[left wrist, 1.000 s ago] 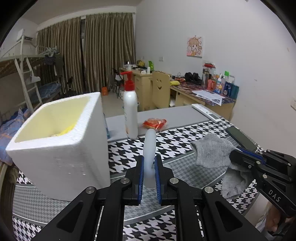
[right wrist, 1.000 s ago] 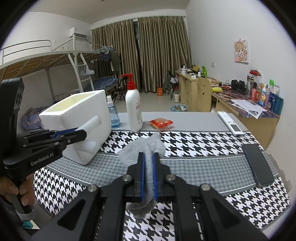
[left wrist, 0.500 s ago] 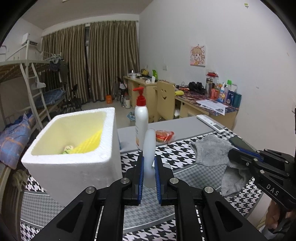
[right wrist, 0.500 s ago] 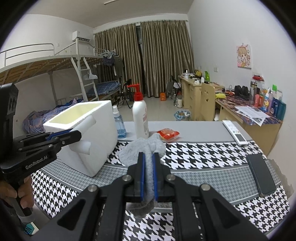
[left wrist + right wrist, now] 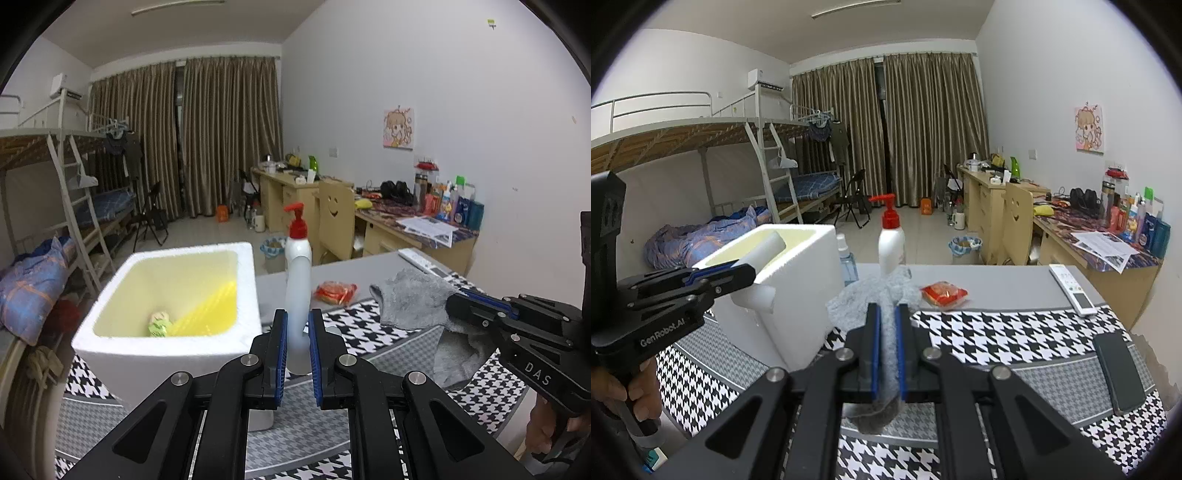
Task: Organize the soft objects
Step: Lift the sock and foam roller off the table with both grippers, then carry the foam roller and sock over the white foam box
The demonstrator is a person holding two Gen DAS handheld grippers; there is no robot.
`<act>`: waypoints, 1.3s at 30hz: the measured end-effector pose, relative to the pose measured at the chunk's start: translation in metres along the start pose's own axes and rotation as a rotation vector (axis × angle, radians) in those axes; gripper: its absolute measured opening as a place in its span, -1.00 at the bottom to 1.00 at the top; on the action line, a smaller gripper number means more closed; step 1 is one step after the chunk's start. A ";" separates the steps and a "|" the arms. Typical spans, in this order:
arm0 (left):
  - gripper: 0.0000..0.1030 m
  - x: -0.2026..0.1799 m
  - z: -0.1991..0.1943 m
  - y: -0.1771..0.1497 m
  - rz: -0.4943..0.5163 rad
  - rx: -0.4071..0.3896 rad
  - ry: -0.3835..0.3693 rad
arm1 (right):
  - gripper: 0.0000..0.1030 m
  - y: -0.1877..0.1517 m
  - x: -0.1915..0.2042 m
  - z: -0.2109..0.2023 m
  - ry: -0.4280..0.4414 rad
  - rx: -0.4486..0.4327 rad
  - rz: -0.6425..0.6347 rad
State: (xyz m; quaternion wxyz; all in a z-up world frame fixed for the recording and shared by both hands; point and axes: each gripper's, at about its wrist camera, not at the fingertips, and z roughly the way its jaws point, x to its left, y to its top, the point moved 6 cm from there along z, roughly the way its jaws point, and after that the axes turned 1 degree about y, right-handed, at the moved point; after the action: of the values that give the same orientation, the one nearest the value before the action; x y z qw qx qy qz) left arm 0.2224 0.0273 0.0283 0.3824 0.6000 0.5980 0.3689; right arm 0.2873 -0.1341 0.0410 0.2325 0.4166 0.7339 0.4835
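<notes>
Left claw clamps white foam roll | right claw clamps grey cloth | box contents blurred

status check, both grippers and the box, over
Left gripper shut on foam roll. Right gripper shut on grey sock. Foam box open, nothing blocking it.

grey cloth and white foam roll, both aloft
</notes>
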 end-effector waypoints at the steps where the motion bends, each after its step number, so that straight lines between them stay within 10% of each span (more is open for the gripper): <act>1: -0.77 0.002 -0.002 0.002 -0.002 -0.007 -0.001 | -0.79 0.002 0.001 0.000 0.002 -0.002 0.000; 39: -0.77 0.046 0.003 0.036 -0.028 -0.071 0.052 | -0.79 0.045 0.046 0.028 0.076 -0.036 -0.027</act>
State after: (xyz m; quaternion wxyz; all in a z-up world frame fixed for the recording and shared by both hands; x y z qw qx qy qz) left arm 0.2415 0.0736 0.0591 0.3930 0.5680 0.6024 0.4001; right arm 0.3009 -0.0730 0.0726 0.2183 0.3838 0.7389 0.5091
